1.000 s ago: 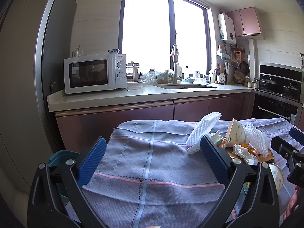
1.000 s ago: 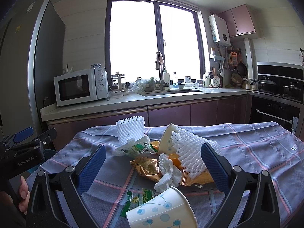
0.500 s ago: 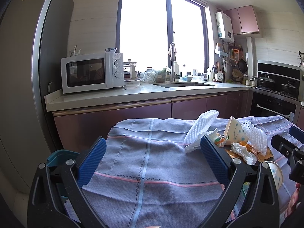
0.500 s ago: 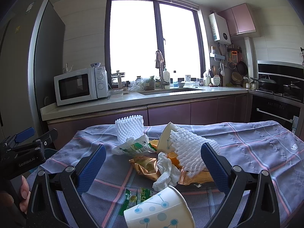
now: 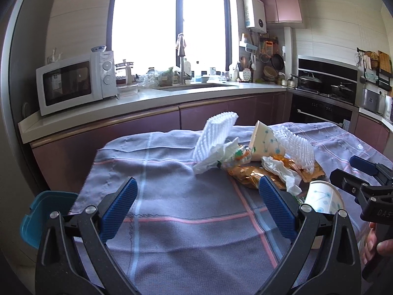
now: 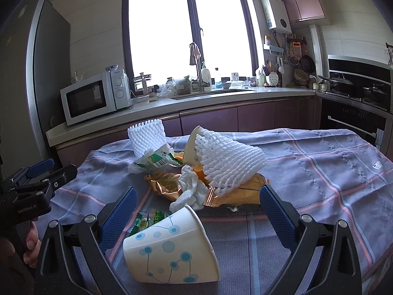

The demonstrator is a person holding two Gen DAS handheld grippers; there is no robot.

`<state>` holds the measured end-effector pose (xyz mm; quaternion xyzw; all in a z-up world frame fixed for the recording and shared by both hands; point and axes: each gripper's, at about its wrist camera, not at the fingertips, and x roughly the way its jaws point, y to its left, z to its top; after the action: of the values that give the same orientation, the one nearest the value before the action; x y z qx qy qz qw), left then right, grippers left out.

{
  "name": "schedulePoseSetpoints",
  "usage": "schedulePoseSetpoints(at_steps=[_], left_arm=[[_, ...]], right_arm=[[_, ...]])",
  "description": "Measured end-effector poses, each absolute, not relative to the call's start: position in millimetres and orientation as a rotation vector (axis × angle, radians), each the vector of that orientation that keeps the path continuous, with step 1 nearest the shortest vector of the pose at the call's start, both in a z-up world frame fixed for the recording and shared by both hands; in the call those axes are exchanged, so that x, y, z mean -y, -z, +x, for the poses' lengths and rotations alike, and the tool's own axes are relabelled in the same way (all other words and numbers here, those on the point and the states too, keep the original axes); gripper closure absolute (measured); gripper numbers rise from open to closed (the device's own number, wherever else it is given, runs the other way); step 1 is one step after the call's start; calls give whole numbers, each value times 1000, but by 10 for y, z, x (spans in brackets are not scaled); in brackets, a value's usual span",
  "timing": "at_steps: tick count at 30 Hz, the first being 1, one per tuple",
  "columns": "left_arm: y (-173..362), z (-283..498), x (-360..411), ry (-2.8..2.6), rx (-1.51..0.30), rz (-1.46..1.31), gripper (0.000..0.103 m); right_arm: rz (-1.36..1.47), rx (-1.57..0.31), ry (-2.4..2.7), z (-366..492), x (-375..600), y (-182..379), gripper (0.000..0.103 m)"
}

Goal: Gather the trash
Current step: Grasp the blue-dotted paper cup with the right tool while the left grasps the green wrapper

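A heap of trash lies on the purple checked tablecloth (image 6: 319, 172): two white foam fruit nets (image 6: 231, 162) (image 6: 146, 132), a gold foil wrapper (image 6: 167, 184), a crumpled tissue (image 6: 191, 191), a green-printed bag (image 6: 154, 159) and a tipped paper cup (image 6: 190, 147). A second dotted paper cup (image 6: 169, 250) lies on its side between my right gripper's open jaws (image 6: 196, 218). My left gripper (image 5: 196, 211) is open and empty over bare cloth, left of the heap (image 5: 255, 159). The right gripper shows at the right edge of the left wrist view (image 5: 363, 186).
A teal bin (image 5: 41, 216) stands below the table's left edge. Behind the table runs a kitchen counter (image 6: 196, 103) with a microwave (image 6: 95, 98) and a sink; an oven and a hob (image 6: 356, 113) are at the right.
The left gripper has swung right and come nearer the heap, which now fills more of its view. The right gripper has edged forward, with the near cup deeper between its jaws.
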<state>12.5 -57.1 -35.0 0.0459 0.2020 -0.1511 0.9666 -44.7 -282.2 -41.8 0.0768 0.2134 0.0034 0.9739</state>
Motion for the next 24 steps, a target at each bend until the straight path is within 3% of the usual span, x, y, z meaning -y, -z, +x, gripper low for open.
schedulePoseSetpoints(at_steps=[4, 8, 10, 19, 24], left_arm=[[467, 176, 786, 420, -468, 118, 6], [609, 299, 977, 559, -565, 123, 8], [683, 344, 1062, 622, -610, 115, 16], [924, 543, 1214, 774, -774, 26, 65], [986, 637, 1279, 830, -852, -8, 67]], right_arm=[[204, -476, -70, -443, 2939, 504, 8], [286, -542, -187, -399, 3002, 606, 23], [323, -575, -250, -375, 3006, 670, 29], [446, -590, -445, -430, 3116, 752, 77], [500, -551, -508, -531, 3274, 709, 92]])
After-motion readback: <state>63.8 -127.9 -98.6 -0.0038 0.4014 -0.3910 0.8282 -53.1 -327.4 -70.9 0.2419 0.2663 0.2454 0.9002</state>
